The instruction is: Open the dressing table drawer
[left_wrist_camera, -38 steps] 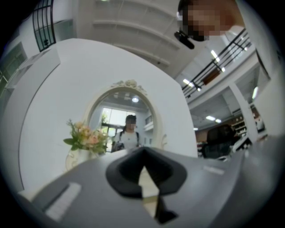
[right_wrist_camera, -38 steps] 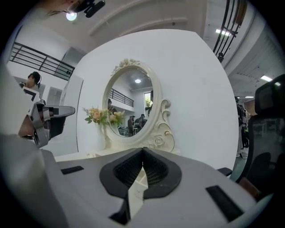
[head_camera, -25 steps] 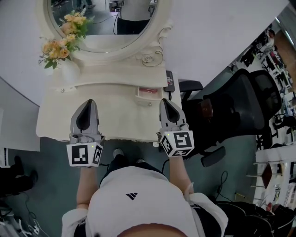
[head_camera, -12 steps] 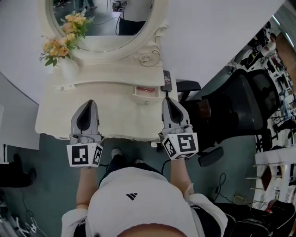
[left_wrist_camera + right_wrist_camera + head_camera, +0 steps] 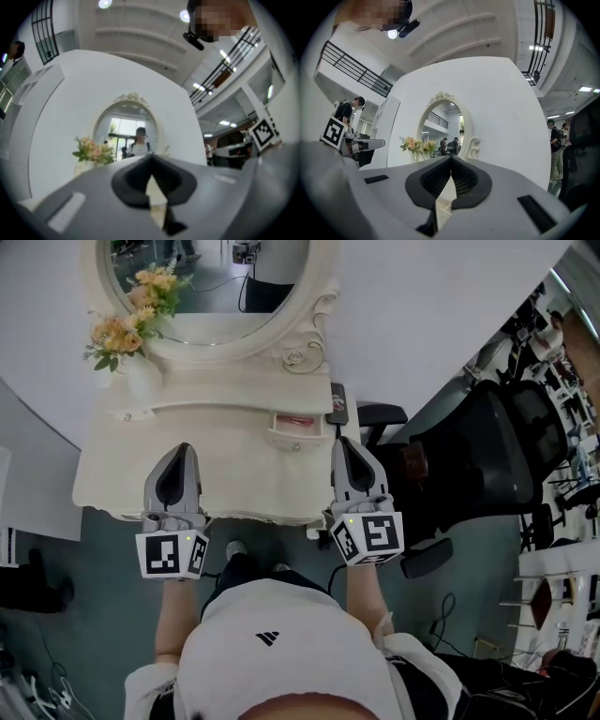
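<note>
The right gripper (image 5: 450,161), lower centre, has its dark jaws pressed together with nothing between them. Beyond, at mid-frame, an oval mirror (image 5: 446,129) in an ornate white frame stands against a white wall panel (image 5: 506,108). A bouquet (image 5: 416,145) sits at the mirror's lower left, and a bystander (image 5: 555,150) stands at far right.

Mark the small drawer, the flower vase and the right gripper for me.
small drawer (image 5: 292,434): head view, on its cream front panel.
flower vase (image 5: 141,381): head view, on the white body below the blooms.
right gripper (image 5: 343,442): head view, at its closed fingertips over the tabletop.
</note>
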Motion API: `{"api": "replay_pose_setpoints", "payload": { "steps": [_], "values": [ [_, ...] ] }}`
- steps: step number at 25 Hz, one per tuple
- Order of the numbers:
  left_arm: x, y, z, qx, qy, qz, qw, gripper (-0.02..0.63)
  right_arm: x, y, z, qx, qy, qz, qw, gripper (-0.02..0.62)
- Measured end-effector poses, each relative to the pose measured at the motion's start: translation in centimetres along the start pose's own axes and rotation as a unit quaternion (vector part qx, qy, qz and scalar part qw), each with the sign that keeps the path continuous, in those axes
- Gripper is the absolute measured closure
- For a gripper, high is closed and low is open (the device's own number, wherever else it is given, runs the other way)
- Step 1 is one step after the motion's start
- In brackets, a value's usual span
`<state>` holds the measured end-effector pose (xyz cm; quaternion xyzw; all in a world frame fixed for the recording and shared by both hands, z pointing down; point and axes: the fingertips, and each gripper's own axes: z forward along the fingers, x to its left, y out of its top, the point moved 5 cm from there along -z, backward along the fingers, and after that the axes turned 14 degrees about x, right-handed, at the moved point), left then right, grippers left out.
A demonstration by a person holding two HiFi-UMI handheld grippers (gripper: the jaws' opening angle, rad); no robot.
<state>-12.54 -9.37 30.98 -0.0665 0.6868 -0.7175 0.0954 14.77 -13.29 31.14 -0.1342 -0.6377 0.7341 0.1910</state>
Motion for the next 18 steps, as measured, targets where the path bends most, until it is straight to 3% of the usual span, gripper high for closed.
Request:
{"api": "replay_pose_setpoints", "payload": {
  "steps": [18],
  "values": [
    [-0.34,-0.27,0.14,0.007,-0.002,0.001,1.0,0.597,0.03,-0.08,0.34,0.001,0.008,0.002,1.0,0.607]
  ]
}}
